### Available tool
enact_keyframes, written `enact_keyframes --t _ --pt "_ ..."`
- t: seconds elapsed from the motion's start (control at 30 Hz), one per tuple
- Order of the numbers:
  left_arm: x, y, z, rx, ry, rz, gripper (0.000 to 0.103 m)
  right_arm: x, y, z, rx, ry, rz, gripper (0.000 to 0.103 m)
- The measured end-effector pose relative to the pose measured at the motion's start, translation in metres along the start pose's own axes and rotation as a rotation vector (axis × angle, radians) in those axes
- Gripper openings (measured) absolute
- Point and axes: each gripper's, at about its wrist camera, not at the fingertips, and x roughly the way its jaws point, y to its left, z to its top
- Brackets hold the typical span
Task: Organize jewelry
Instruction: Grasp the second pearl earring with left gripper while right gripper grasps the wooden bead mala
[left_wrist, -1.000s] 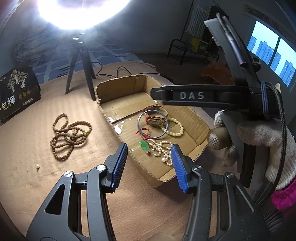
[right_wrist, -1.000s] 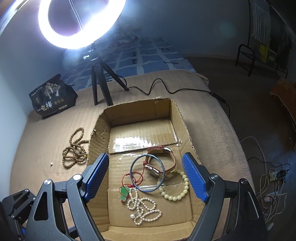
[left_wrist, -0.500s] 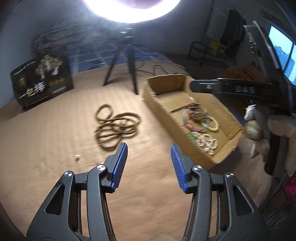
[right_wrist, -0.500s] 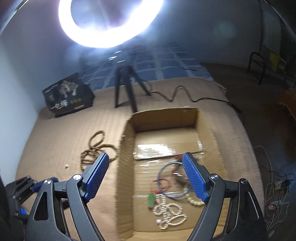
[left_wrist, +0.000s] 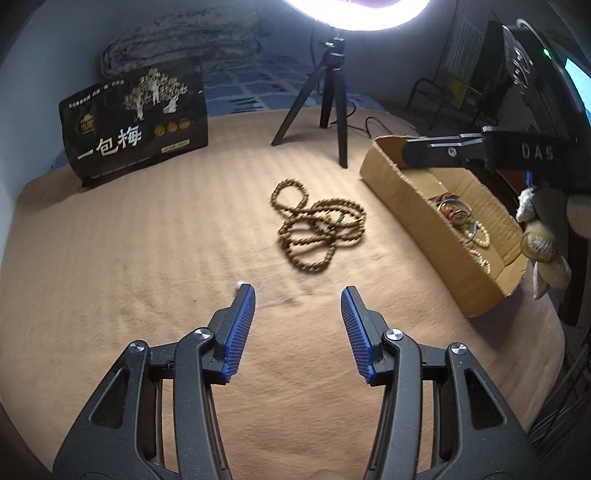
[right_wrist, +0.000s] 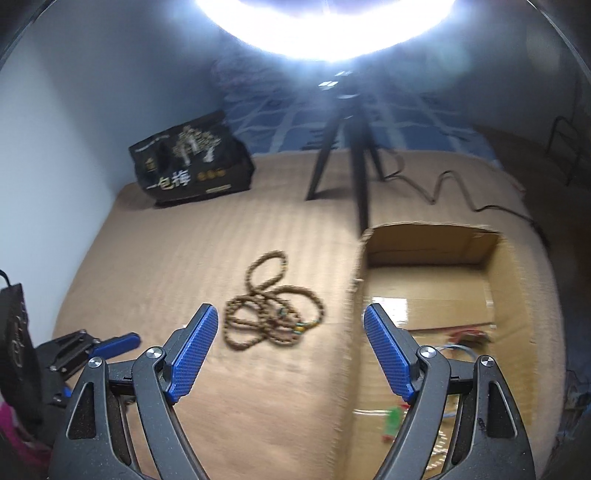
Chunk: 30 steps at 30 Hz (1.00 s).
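Left wrist view: both tongs, left (left_wrist: 297, 325) and right (right_wrist: 291, 350), are released and empty. Wooden bead necklace (left_wrist: 317, 230) lies tangled mid-bed, near cardboard box (left_wrist: 413, 206); limp, light, better pinched at one outer loop.

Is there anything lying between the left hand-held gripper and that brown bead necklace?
Only bare tan bedcover lies between the left hand-held gripper and the bead necklace, shown in the left wrist view.
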Motion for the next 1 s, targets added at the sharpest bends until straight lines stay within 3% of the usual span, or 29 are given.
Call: enact_keyframes --t 0.13,0.23,0.53,0.67,1.0 --pt "0.009 0.009 -0.002 -0.001 0.013 0.002 0.049 0.024 0.011 0.007 0.002 0.059 0.03 0.081" --pt "0.016 0.019 -0.002 -0.026 0.026 -0.003 0.039 0.043 0.017 0.01 -0.008 0.106 0.034 0.081" --pt "0.035 0.045 -0.007 -0.078 0.046 -0.026 0.035 0.091 0.017 0.016 0.062 0.203 0.055 0.081" --pt "0.043 0.048 -0.009 -0.072 0.054 -0.026 0.035 0.105 0.028 0.018 -0.003 0.219 -0.013 0.081" --pt "0.054 0.048 -0.009 -0.051 0.062 -0.019 0.034 0.108 0.037 0.023 -0.068 0.202 -0.053 0.081"
